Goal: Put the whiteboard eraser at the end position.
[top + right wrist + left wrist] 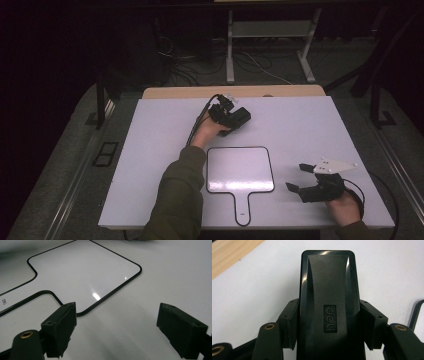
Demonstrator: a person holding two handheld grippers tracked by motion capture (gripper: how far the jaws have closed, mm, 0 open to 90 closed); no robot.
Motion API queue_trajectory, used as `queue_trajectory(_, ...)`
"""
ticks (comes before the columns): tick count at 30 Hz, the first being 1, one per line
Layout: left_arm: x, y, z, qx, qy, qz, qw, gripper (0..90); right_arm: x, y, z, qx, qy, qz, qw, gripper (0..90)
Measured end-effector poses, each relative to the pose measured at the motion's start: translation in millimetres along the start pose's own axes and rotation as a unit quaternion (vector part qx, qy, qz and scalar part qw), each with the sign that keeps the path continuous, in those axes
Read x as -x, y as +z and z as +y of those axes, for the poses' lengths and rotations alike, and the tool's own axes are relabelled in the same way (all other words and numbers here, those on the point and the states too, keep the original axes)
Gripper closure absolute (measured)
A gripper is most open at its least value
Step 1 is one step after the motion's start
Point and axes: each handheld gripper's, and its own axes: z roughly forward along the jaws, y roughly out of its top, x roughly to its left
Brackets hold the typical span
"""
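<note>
While the left tool point(239, 119) clamps the eraser point(329, 302) mid-body, right tool point(296, 177) gapes wide — it's light, rigid, slick plastic — grip the sides.

Left forearm in an olive sleeve, reaching up from the bottom edge toward twelve o'clock past the middle of the table. Left hand point(206, 131) bare, wrapped round the left gripper point(239, 118), which points toward two o'clock, cable looping back along the wrist. Jaws clamped from both sides on a black block, pads point(290, 325) pressed flat against its flanks in the left gripper view. Right hand point(345, 209) low at five o'clock, holding the right gripper point(296, 176) aimed toward nine o'clock, grey plate on top. Jaws spread wide with nothing between them, both pads point(60, 327) hanging just above the surface.
</note>
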Motion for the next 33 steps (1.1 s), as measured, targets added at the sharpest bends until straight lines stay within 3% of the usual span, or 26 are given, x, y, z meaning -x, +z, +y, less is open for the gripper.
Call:
queue_trajectory(8,-0.7,10.8,3.7,-0.006,0.005,0.004,1.0,39.1,0.5,0.3,-0.2,0.0,0.0,0.001,1.0,15.0)
queue_trajectory(14,-0.3,18.2,7.8,-0.031,0.009,0.011,0.9994,39.0,0.9,-0.6,-0.3,0.001,0.001,0.0,1.0,15.0)
queue_trajectory(20,0.0,23.4,6.0,-0.039,0.0,0.014,0.9991,38.8,1.7,-2.0,-0.6,0.004,0.001,-0.001,1.0,15.0)
queue_trajectory(29,-4.1,17.9,5.3,-0.003,-0.029,-0.002,0.9996,34.2,1.6,-1.5,-0.5,0.003,-0.001,-0.001,1.0,15.0)
queue_trajectory(33,-4.6,13.6,6.0,0.006,-0.027,-0.005,0.9996,29.2,1.5,-1.1,-0.6,0.002,0.001,-0.001,1.0,15.0)
